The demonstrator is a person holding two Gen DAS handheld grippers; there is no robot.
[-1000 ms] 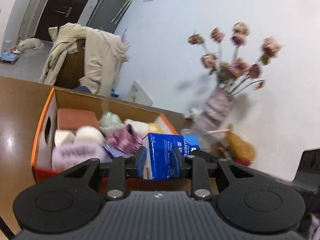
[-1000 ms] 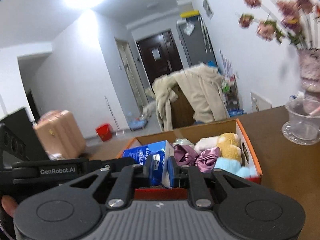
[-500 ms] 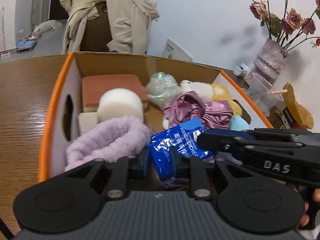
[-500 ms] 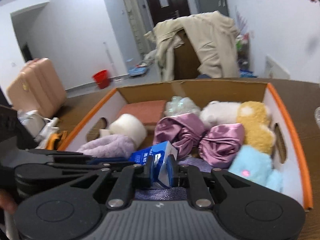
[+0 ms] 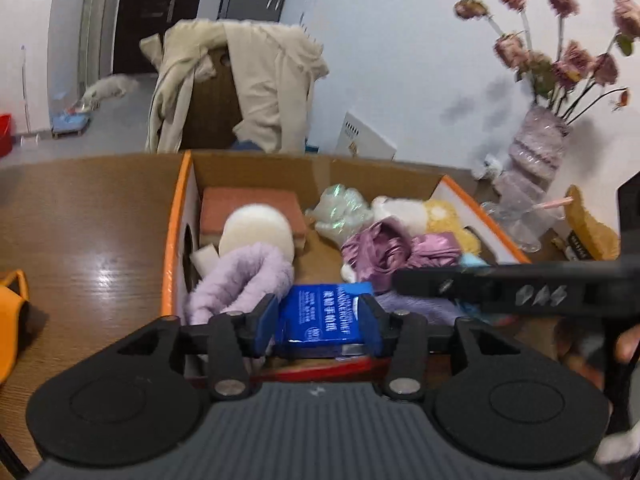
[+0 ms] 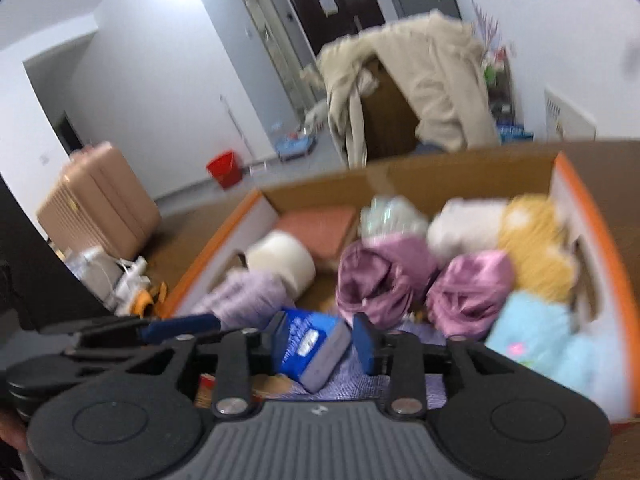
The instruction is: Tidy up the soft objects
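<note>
as both jaws open, blue tissue pack [image 5: 320,317] loose between them: may tip off lilac cloth [image 6: 400,390] in box [image 5: 176,216].

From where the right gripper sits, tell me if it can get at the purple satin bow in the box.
Probably yes. The purple satin bow lies uncovered just beyond the right gripper, whose jaws are opening. The blue tissue pack sits between them, apparently loose, and needs clearing first; nothing else blocks the way.

surface: brown wooden table [image 5: 92,216] | on it: orange-edged cardboard box [image 5: 176,216], glass vase [image 5: 536,160] of dried roses, clear cup [image 5: 520,224] beside the vase
</note>
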